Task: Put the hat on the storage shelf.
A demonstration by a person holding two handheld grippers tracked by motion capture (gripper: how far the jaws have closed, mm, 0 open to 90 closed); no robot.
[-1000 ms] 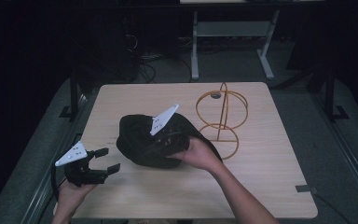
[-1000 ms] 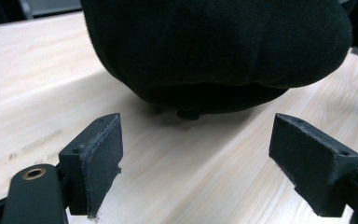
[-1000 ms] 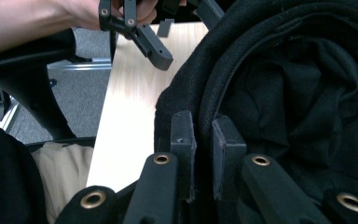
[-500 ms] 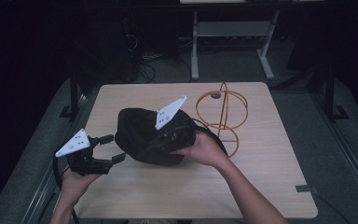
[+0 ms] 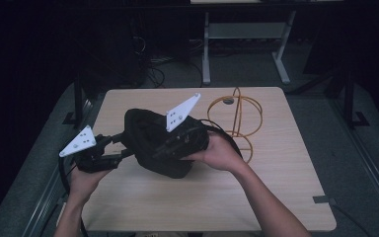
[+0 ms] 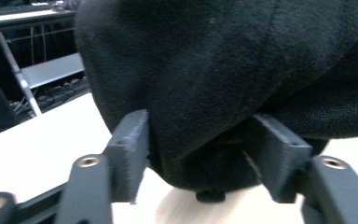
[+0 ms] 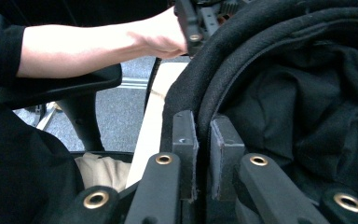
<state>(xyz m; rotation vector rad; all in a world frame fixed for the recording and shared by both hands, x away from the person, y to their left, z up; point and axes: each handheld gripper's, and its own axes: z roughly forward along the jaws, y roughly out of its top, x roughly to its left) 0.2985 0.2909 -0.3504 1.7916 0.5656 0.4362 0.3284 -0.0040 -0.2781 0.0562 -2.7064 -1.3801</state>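
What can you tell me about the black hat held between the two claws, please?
The black hat looks like soft felt-like fabric with a thick rolled rim. It is lifted off the table, crumpled. The right claw is shut on its rim; the left claw, just closing, flanks its lower bulge, pads touching the cloth.

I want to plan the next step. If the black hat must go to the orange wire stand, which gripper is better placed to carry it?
The right gripper, probably: its jaws pinch the black hat's rim, and the orange wire stand is on its side. The left gripper has just been closing around the far edge.
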